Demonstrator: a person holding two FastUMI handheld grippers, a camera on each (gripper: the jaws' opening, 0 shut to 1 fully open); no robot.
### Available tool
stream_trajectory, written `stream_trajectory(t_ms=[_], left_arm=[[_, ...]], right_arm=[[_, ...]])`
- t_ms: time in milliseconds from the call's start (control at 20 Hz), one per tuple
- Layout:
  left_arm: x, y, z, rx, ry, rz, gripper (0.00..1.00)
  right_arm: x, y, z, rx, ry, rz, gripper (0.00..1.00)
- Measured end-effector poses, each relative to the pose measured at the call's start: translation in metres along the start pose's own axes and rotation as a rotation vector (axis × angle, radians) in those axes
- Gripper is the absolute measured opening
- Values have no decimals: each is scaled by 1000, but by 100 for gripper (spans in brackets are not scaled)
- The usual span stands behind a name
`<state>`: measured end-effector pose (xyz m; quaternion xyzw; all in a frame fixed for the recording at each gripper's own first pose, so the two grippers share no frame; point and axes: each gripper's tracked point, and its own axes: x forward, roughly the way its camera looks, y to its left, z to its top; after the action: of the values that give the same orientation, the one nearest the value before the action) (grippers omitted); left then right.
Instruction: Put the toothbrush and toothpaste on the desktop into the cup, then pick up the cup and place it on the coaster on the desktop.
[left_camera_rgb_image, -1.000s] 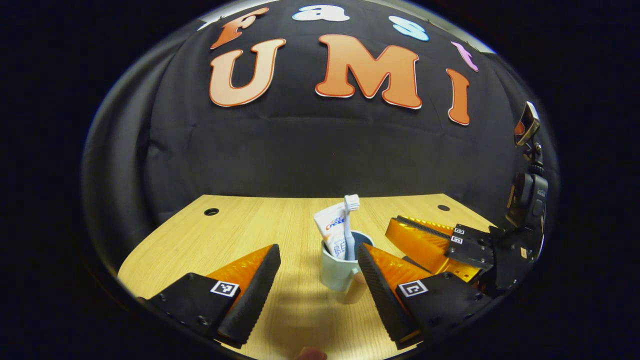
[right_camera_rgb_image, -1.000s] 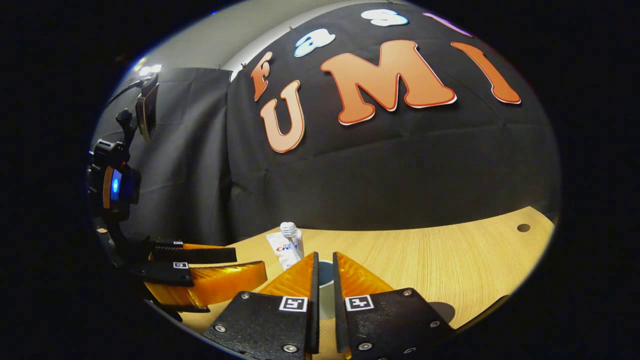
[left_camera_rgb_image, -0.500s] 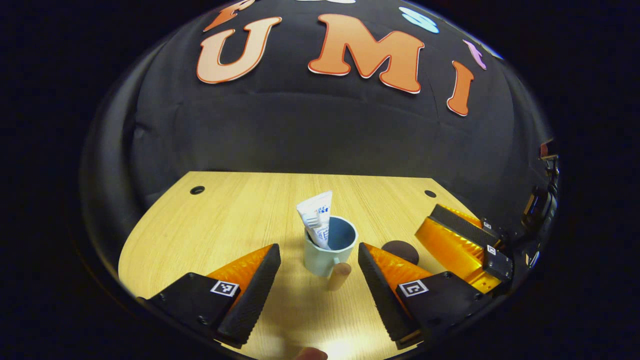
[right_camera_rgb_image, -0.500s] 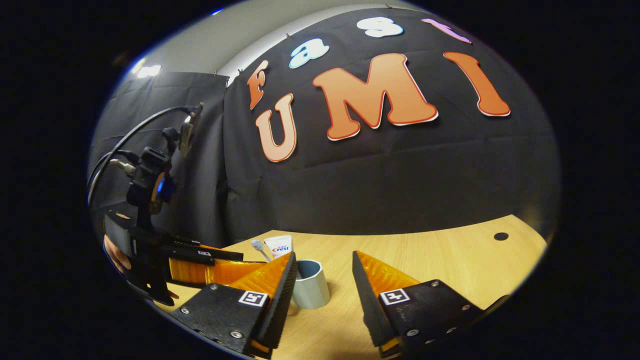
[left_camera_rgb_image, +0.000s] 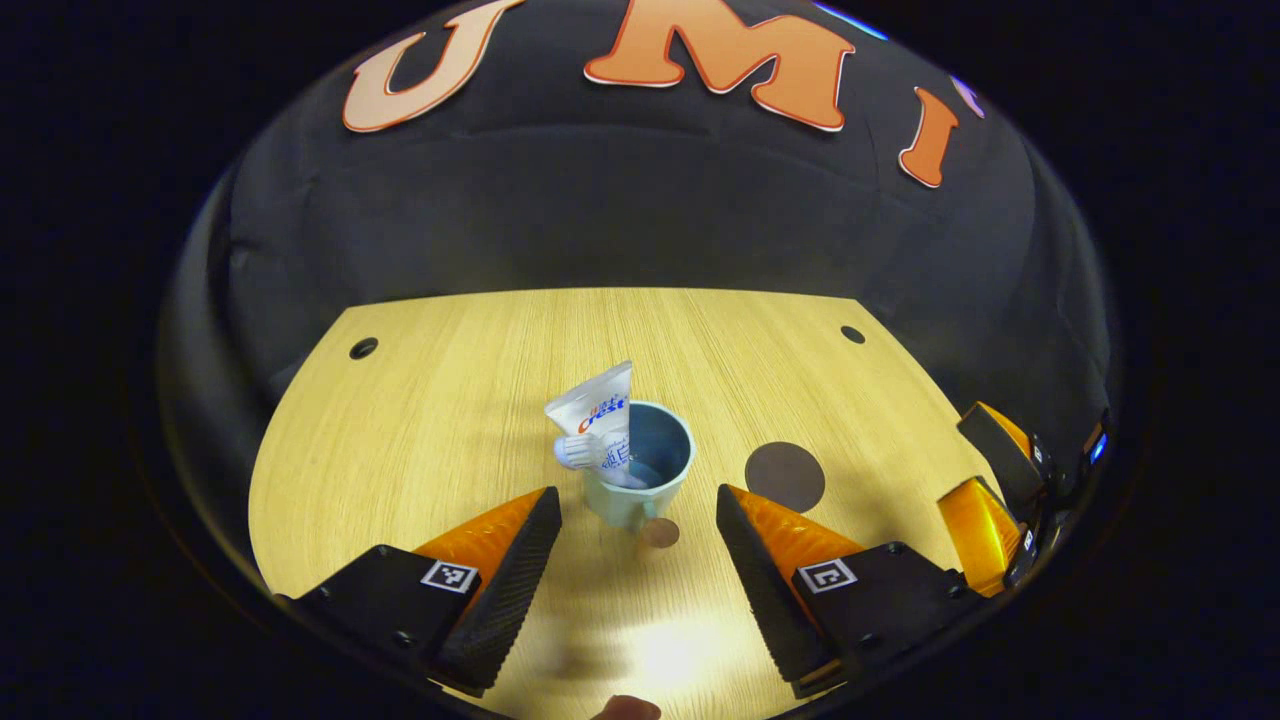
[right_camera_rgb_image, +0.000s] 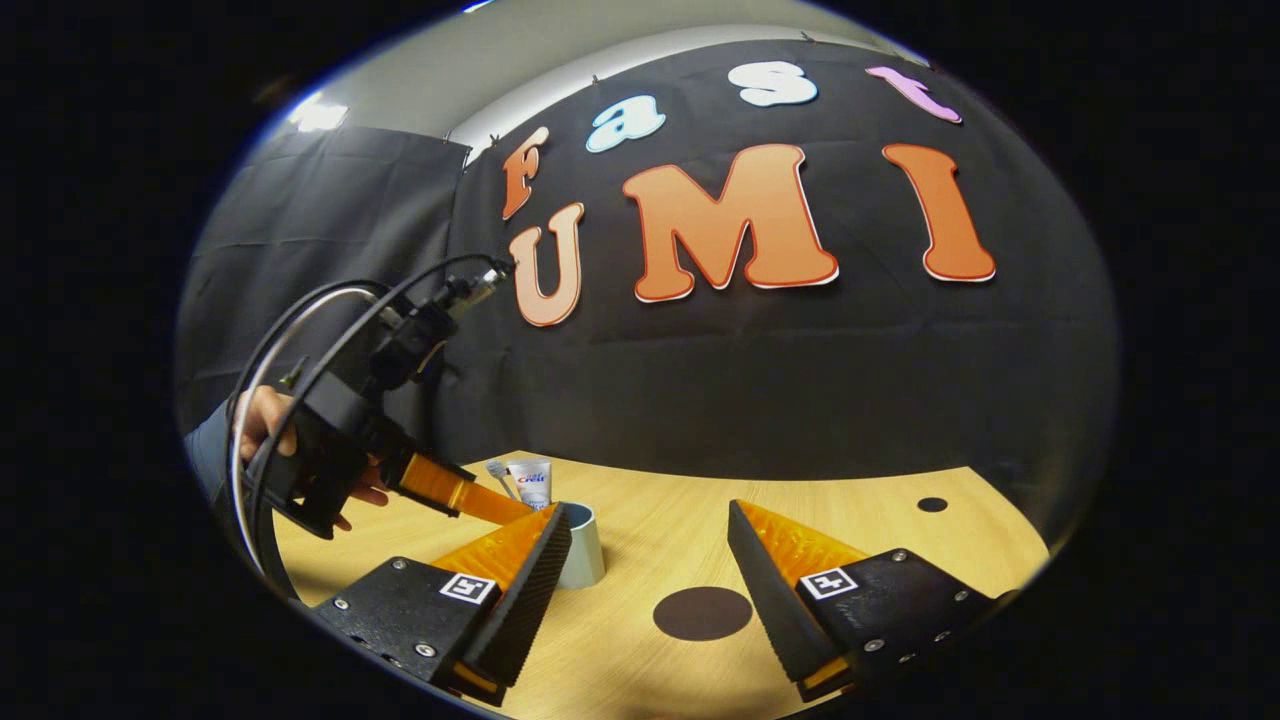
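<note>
Blue-lined cup (left_camera_rgb_image: 638, 470) beyond parted fingers (left_camera_rgb_image: 520, 560).

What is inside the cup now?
The cup holds the toothpaste tube and the toothbrush, both leaning out over its rim. The cup wall hides their lower ends.

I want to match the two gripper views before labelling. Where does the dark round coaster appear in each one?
Left gripper view: the coaster lies right of centre on the desktop, right of the cup, just beyond its own right finger.
Right gripper view: the coaster lies low, near centre, between its own two fingers, right of the cup.
Shared landmark: the cup holding the toothpaste.
</note>
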<state>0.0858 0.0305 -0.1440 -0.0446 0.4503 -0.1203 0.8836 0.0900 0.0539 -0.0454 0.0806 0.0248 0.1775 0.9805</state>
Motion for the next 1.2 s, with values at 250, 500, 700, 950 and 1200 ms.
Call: stream_trajectory(t_ms=[250,500,700,950,1200], left_arm=[[14,-3,-14,-4,151,-13,100],[16,0,-13,63,242,51,100],[16,-7,-22,86,325,87,100],[19,-14,-32,91,418,104,88],[25,-27,-37,80,482,140,55]], right_arm=[[-23,-21,7,4,-20,-34,96],[-37,-39,-2,25,-10,-64,96],[-52,-46,-9,39,-1,-78,97],[-67,-53,-10,45,-10,-96,96],[-79,-51,-16,60,1,-100,97]])
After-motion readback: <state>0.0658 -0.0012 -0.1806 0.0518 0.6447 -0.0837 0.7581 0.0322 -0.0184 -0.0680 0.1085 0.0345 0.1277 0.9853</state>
